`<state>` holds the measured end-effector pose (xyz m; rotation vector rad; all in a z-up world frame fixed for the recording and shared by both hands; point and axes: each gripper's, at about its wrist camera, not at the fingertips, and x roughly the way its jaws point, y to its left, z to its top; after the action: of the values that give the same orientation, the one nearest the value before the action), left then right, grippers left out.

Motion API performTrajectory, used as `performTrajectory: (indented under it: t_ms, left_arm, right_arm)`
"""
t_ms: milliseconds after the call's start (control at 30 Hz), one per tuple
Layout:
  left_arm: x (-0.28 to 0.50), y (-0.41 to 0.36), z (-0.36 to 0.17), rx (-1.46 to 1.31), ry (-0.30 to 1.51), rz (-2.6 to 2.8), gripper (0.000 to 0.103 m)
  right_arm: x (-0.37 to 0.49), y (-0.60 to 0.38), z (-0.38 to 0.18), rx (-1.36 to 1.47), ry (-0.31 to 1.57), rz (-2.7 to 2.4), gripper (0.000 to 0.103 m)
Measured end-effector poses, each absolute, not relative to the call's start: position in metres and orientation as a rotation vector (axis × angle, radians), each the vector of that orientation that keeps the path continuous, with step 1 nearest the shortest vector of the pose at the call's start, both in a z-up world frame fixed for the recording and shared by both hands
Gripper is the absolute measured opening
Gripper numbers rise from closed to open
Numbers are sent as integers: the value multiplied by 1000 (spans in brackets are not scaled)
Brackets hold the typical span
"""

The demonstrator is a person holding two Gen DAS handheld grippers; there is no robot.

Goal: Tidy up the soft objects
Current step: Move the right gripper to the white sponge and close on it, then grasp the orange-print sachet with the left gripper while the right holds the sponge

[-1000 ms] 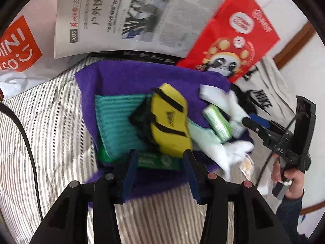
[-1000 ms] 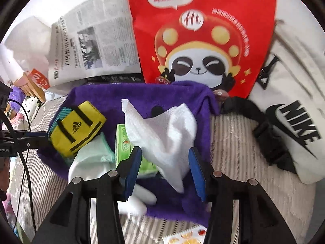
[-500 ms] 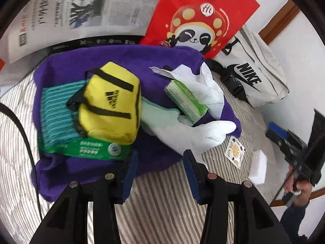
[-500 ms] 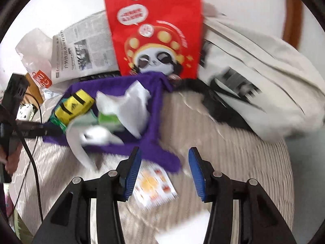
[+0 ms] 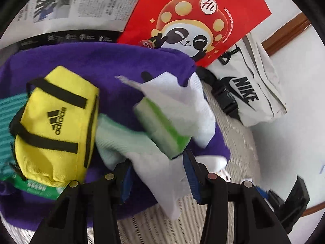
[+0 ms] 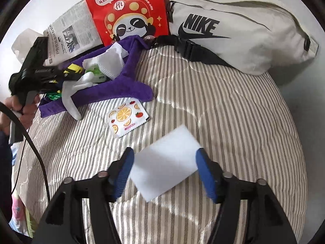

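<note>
Right gripper (image 6: pixel 164 174) has swung off the purple towel (image 6: pixel 124 89) — its spread jaws now bracket the white sponge (image 6: pixel 164 164) on the striped bedding (image 6: pixel 223 111). Left gripper (image 5: pixel 156 174), spread, straddles the white sock (image 5: pixel 158 172), probably not yet clamped.

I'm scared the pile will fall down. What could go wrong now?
The left gripper, open around the white glove, might drag the green tissue pack off the purple towel. The right gripper, open around the white sponge, may squash it or snag the striped quilt.
</note>
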<state>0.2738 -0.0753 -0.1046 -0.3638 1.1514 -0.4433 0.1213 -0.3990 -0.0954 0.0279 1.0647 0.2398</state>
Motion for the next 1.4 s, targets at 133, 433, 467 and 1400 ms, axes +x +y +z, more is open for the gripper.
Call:
performTrajectory:
  t_ms: [133, 433, 467, 1400]
  left_arm:
    - [271, -77, -97, -331, 1143, -429, 44]
    - [243, -58, -76, -261, 1111, -436, 44]
    - [240, -56, -73, -264, 1110, -446, 44]
    - [192, -142, -125, -299, 1257, -779, 44]
  right_arm:
    - [109, -397, -88, -11, 1050, 203, 72]
    - [112, -401, -105, 122, 1125, 141, 78]
    - [113, -396, -106, 141, 1127, 144, 78]
    - [185, -379, -120, 2, 1034, 38, 62]
